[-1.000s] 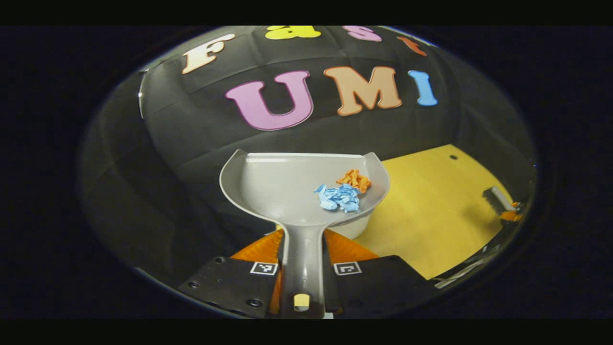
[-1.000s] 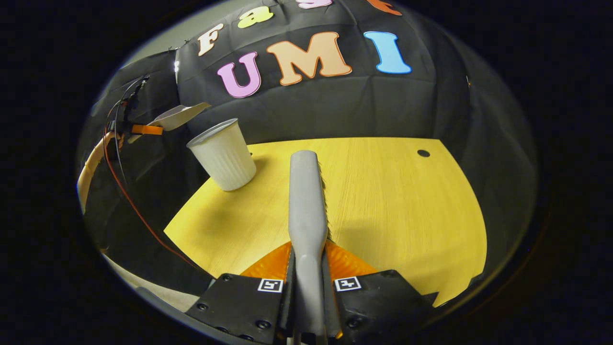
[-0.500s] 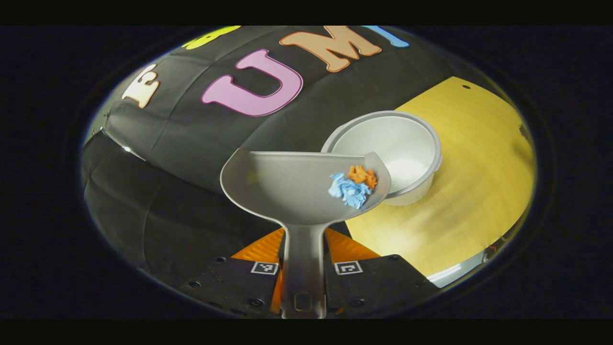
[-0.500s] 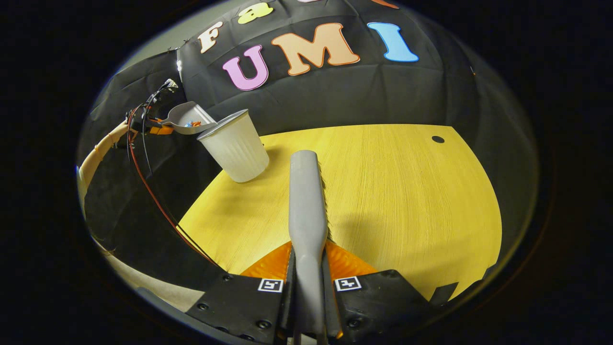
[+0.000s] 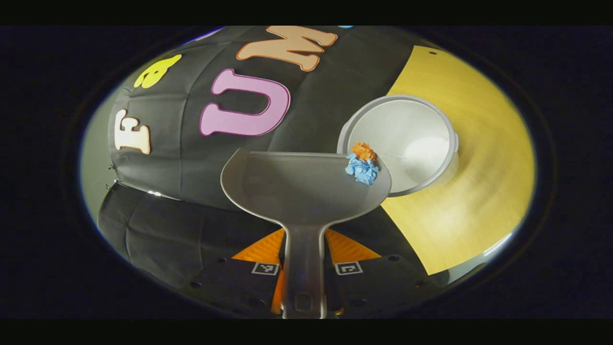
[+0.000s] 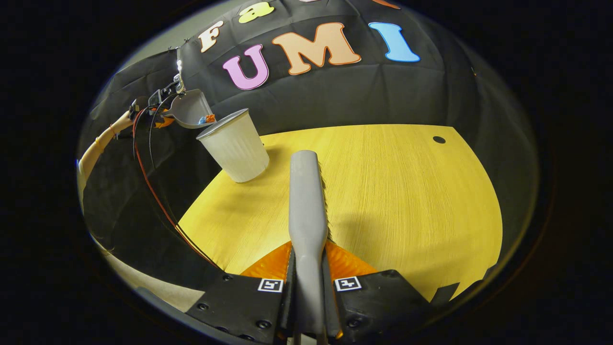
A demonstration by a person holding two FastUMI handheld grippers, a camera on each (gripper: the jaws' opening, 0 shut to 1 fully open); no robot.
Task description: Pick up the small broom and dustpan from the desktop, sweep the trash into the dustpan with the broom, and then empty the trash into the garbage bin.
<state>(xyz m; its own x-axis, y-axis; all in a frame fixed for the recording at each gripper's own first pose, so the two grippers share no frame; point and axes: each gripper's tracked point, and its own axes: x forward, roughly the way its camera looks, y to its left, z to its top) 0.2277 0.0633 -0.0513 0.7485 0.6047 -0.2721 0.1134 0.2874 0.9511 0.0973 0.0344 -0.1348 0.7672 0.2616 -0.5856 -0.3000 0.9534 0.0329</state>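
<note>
1. In the left gripper view, my left gripper (image 5: pixel 305 268) pinches the handle of the dustpan (image 5: pixel 297 187), which reaches straight out ahead of the fingers with its open lip farthest from me.
2. The scraps of blue paper (image 5: pixel 361 170) and orange paper (image 5: pixel 364 151) sit bunched in the pan's far right corner, right at the lip.
3. Just past that corner, ahead and to the right of the gripper, stands the white bin (image 5: pixel 407 139), its open mouth facing up; the pan's right edge overlaps its rim.
4. The bin rests on the yellow desktop (image 5: pixel 479 191), near its left edge.
5. In the right gripper view, far off to the upper left, I see the tilted pan above the bin's rim, with a hand (image 6: pixel 103 143) and cables (image 6: pixel 153 191) behind it.
6. My right gripper (image 6: pixel 309 287) is clamped on the broom (image 6: pixel 306 201), which points forward, above the desktop.
</note>
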